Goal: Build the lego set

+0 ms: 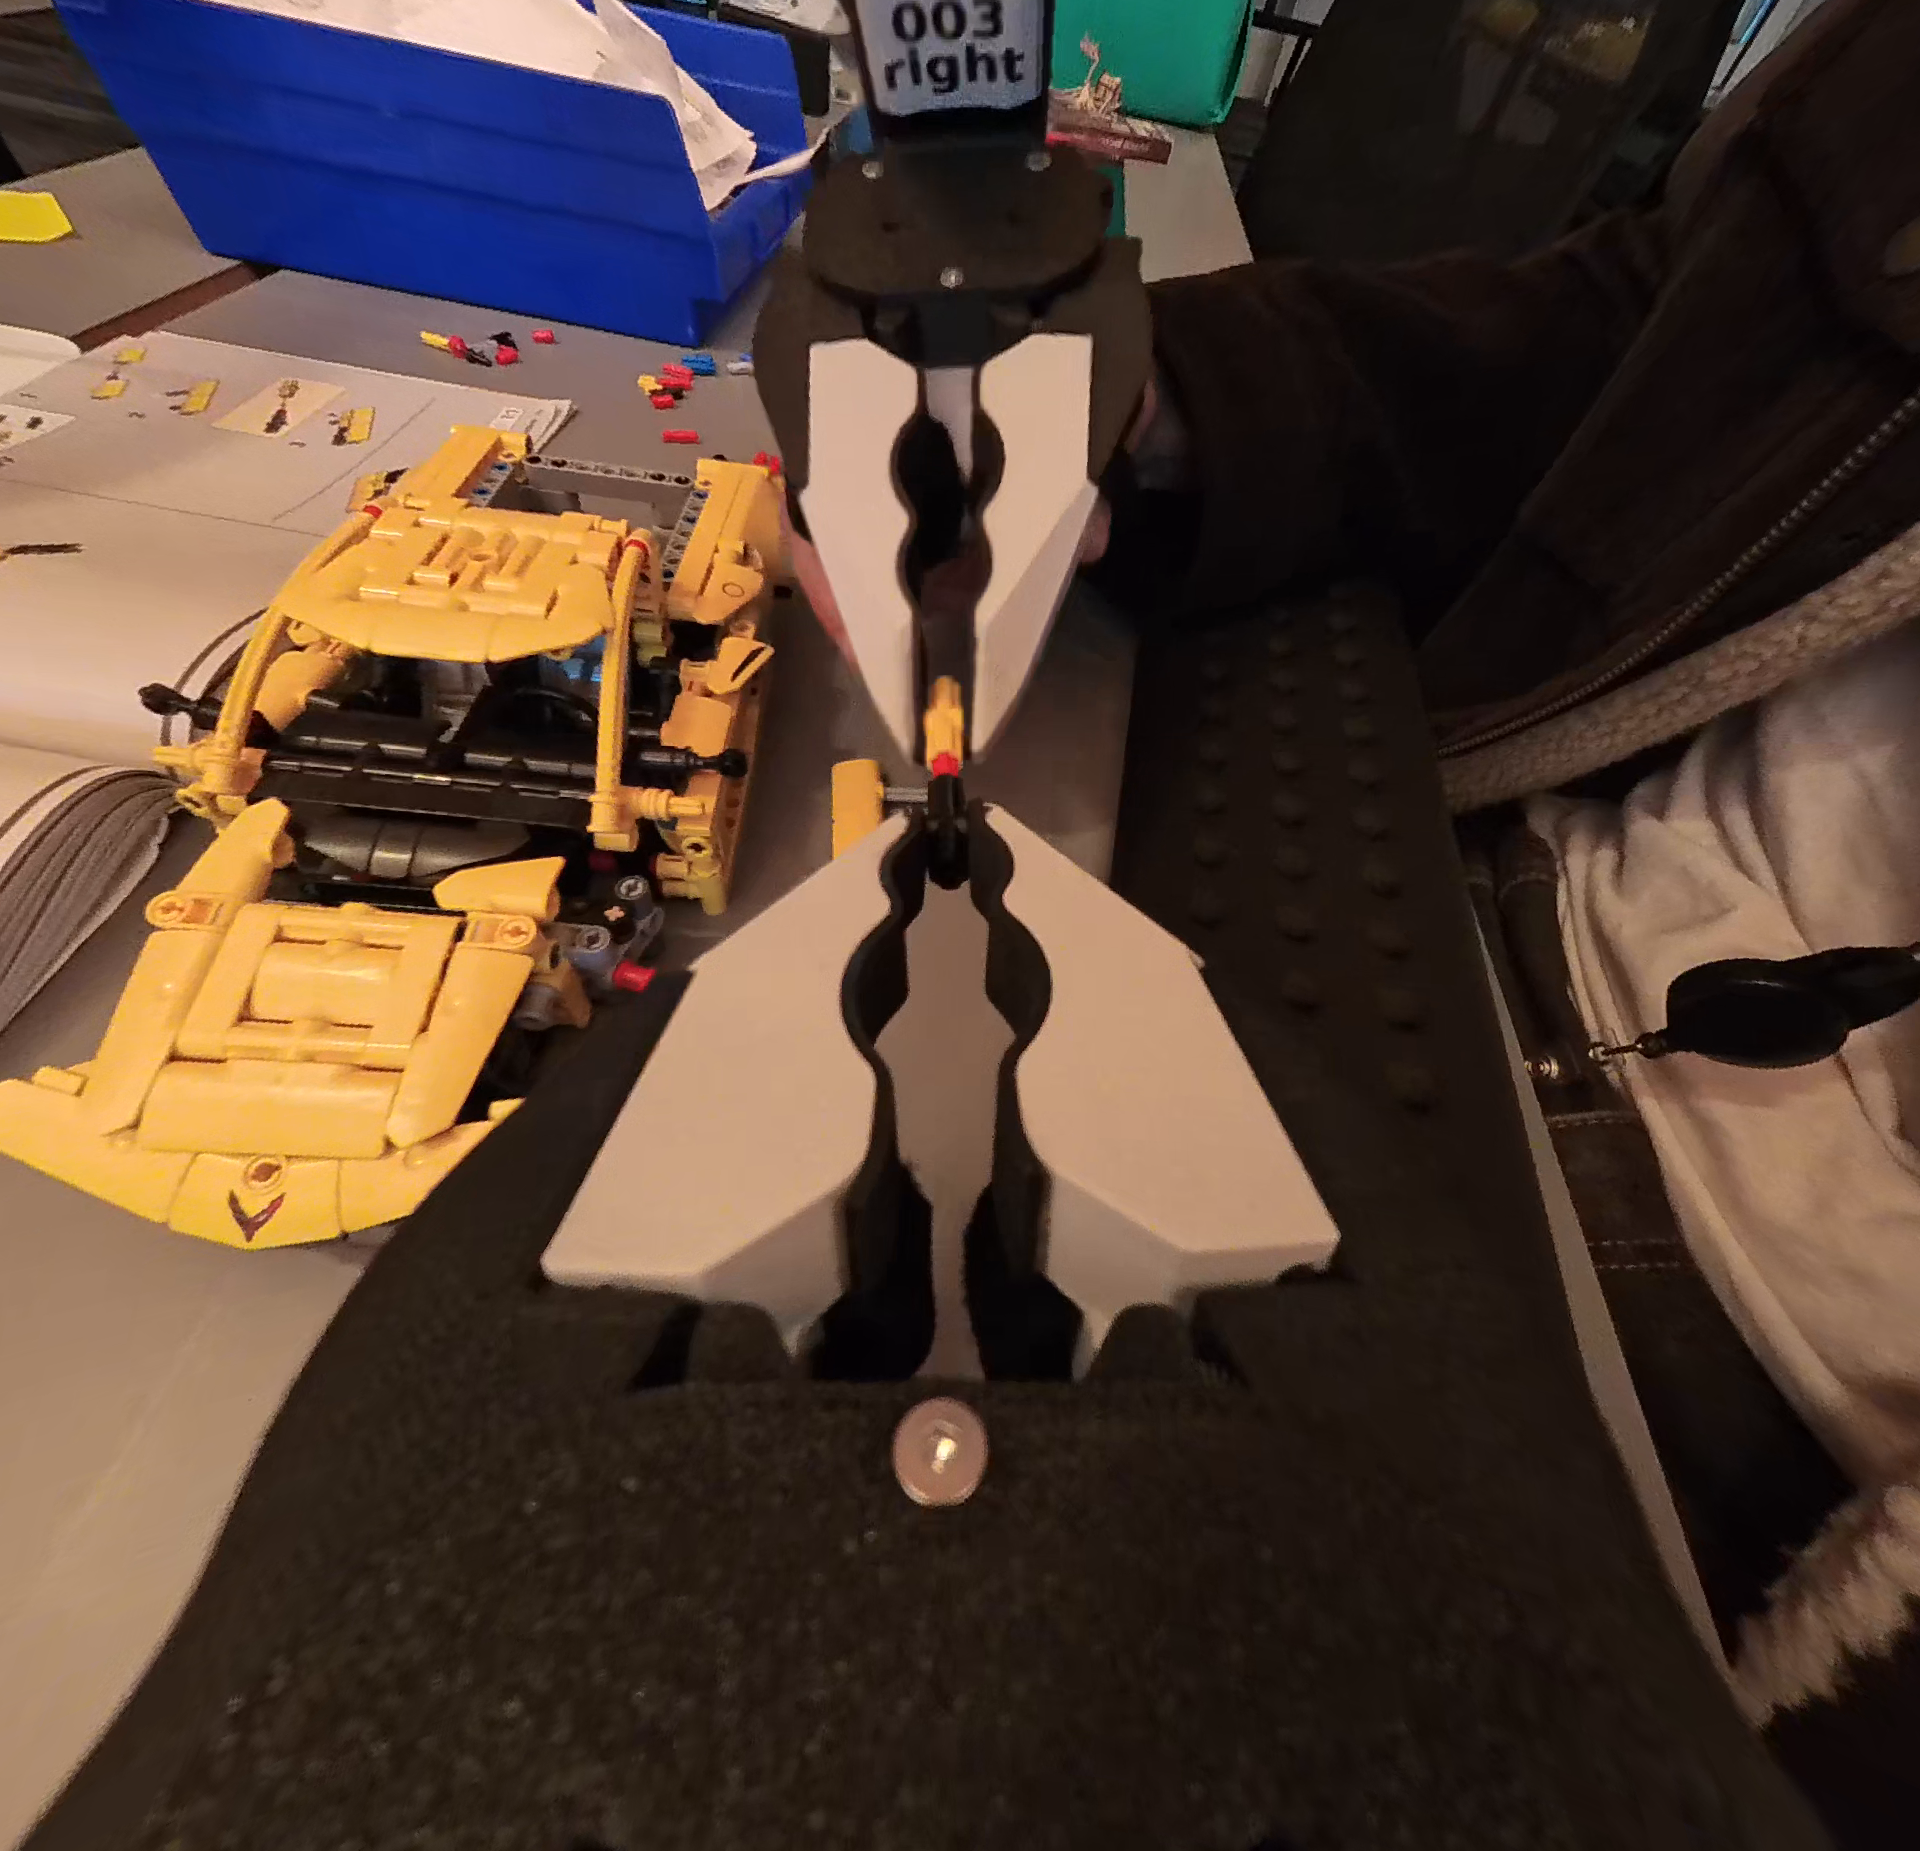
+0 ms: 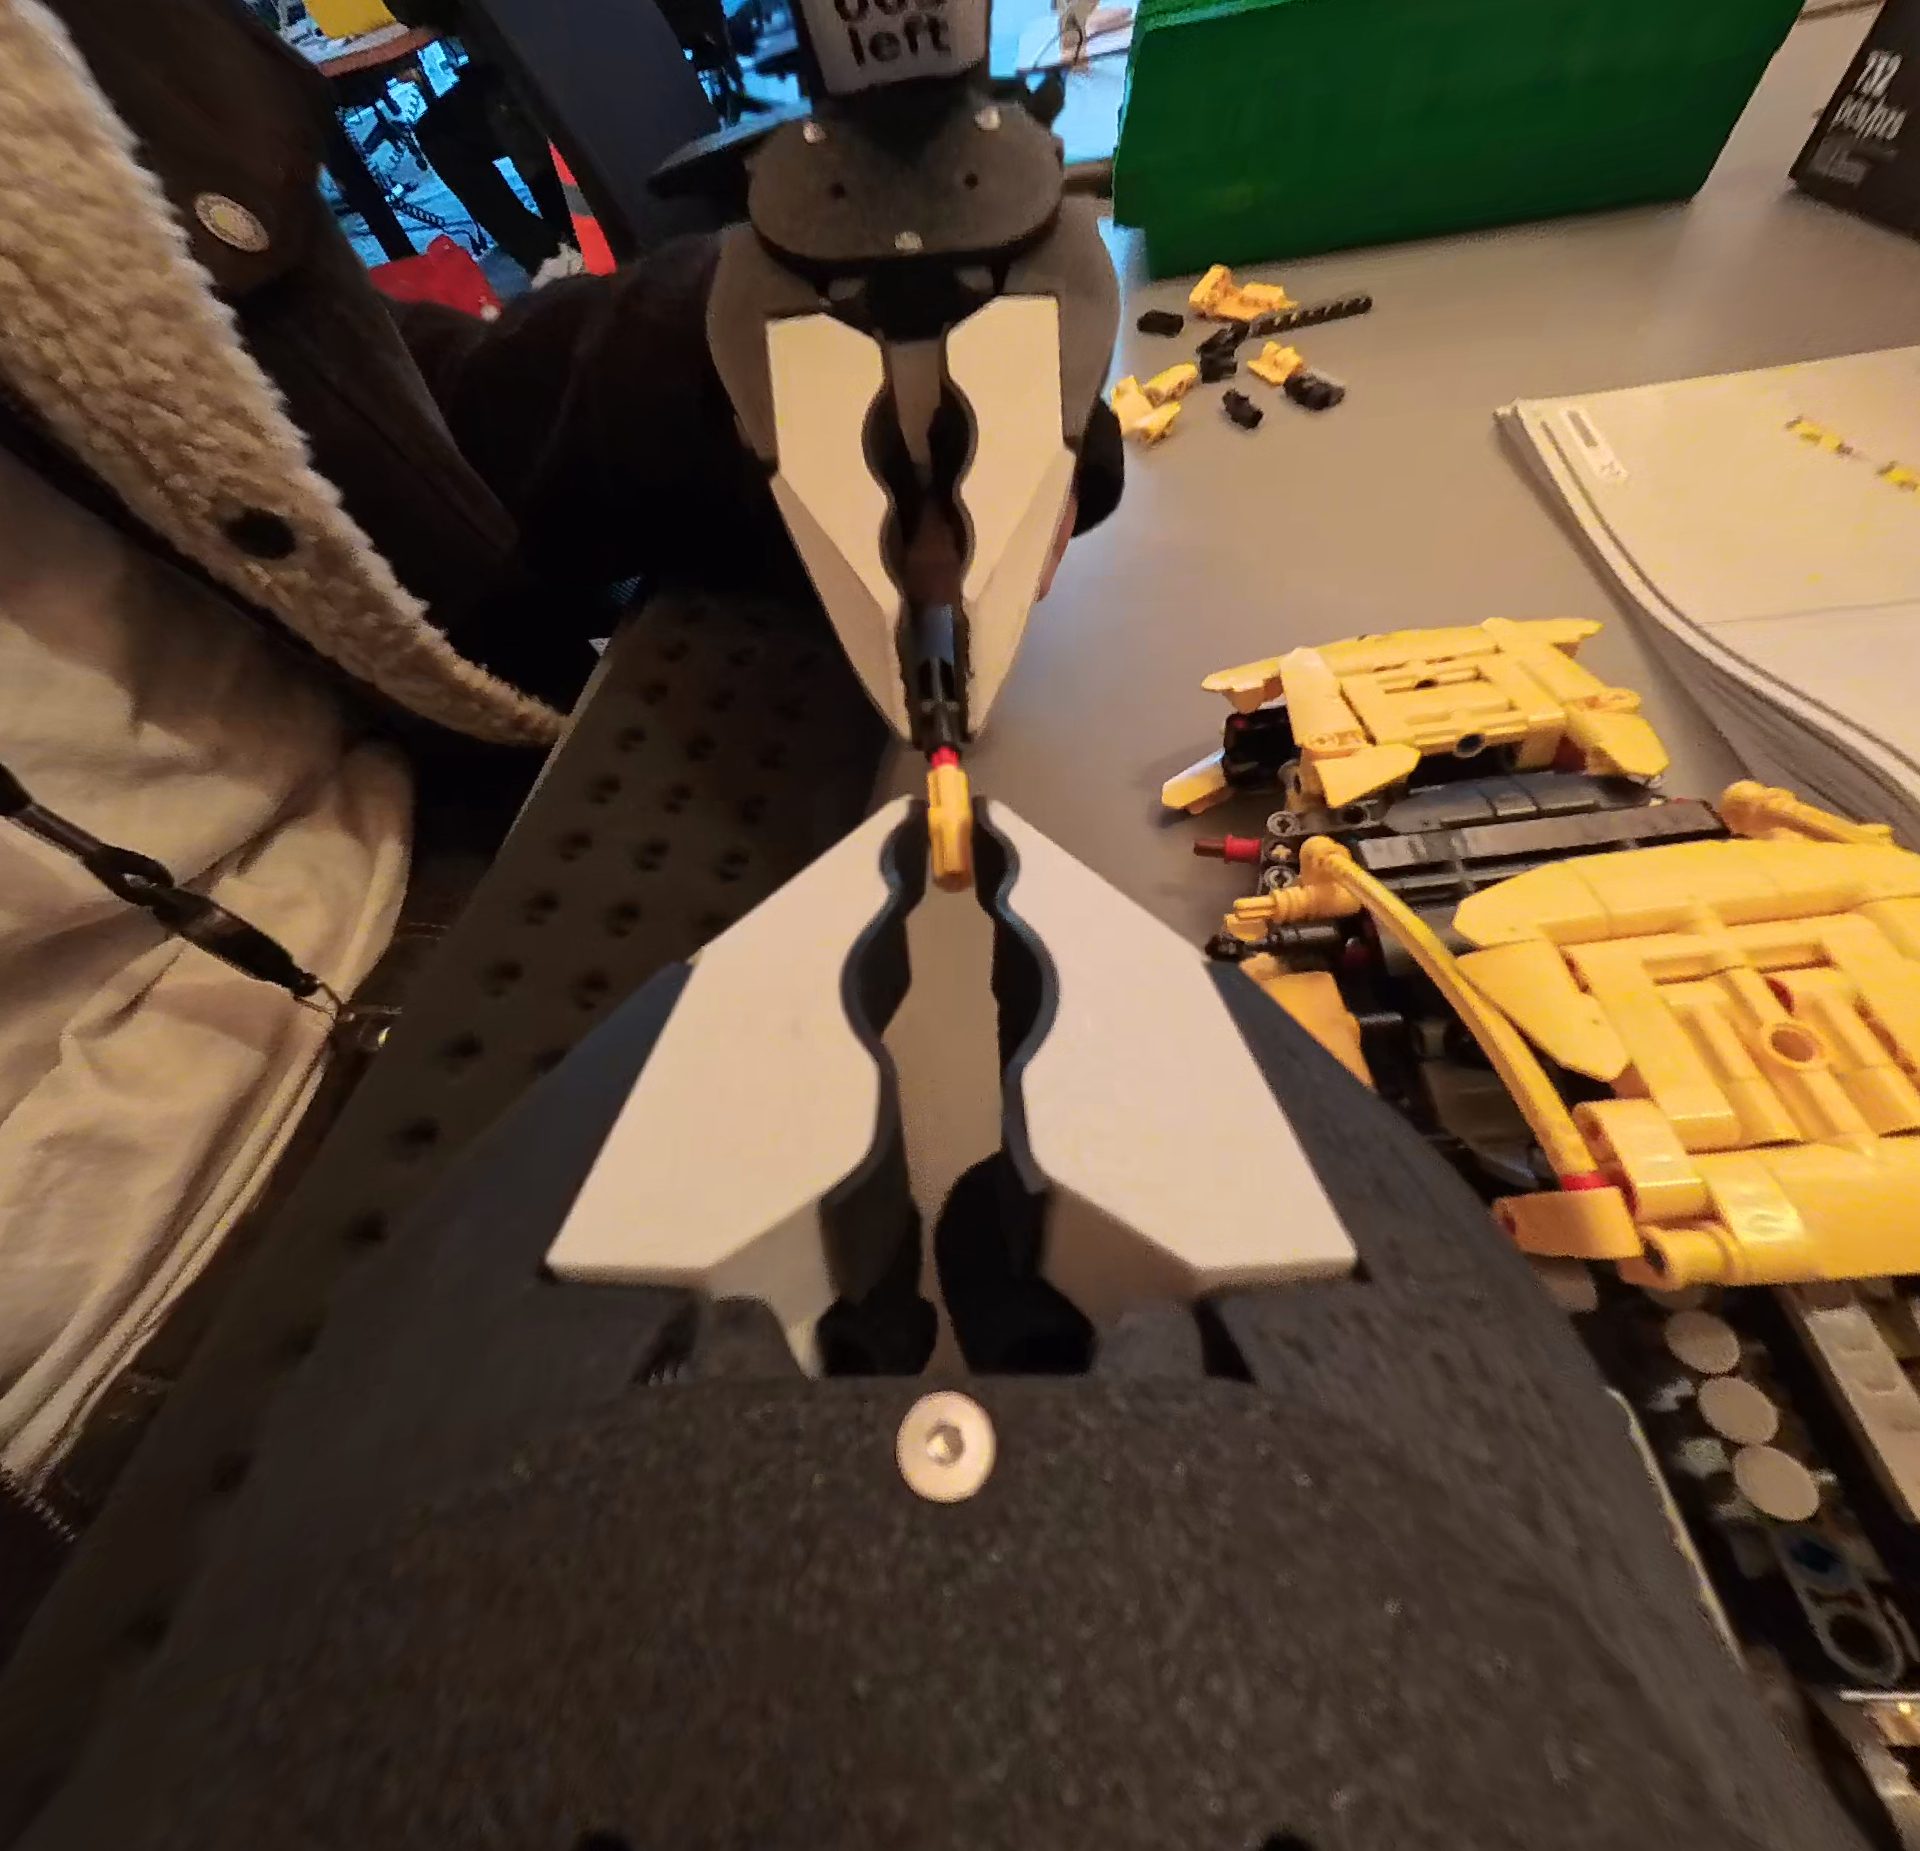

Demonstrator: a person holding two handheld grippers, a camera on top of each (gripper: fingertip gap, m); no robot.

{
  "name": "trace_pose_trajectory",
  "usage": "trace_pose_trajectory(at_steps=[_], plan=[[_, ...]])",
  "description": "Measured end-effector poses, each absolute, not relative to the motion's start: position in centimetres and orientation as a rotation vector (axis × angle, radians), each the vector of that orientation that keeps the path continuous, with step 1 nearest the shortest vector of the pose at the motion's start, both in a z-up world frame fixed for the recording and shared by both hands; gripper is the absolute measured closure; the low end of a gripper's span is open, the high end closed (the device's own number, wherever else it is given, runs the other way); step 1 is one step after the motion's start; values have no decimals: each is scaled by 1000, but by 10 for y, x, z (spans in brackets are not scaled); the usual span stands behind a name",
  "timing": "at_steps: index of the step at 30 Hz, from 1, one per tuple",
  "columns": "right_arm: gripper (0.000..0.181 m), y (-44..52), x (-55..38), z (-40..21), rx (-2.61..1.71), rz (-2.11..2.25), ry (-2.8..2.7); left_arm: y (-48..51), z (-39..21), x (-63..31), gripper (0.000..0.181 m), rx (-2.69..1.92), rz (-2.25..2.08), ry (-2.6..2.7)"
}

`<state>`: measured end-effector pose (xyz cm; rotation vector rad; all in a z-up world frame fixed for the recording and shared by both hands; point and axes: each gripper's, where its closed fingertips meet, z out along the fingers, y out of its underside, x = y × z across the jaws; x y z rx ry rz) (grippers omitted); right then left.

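Centrally, left hand-held gripper (image 1: 943, 845) pinching small black plastic connector (image 1: 945, 814); right hand-held gripper (image 2: 951, 845) pinching small yellow plastic connector (image 2: 949, 825), tips meeting. Part-built yellow brick car (image 1: 416, 814) left of frame on grey desk (image 1: 156, 1386).

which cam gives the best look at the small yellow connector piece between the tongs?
Right wrist view: the small yellow plastic connector piece sits close, sharp, pinched at the tips of the right tongs. The left wrist view shows it farther off, smaller, partly sunk between the far tongs' grey tips, facing the left tongs, which grip a black piece.
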<state>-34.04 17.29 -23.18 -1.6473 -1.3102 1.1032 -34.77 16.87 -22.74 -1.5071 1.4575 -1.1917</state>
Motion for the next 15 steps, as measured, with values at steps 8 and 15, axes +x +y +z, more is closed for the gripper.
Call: trace_pose_trajectory(at_steps=[8,15], plan=[[174,169,-341,-229,-1657,1088,-1346,166,-225,-346,174,-1485,-1194,1466],[174,169,-345,-234,-1680,1096,-1347,165,-229,-345,175,-1502,-1182,1485]])
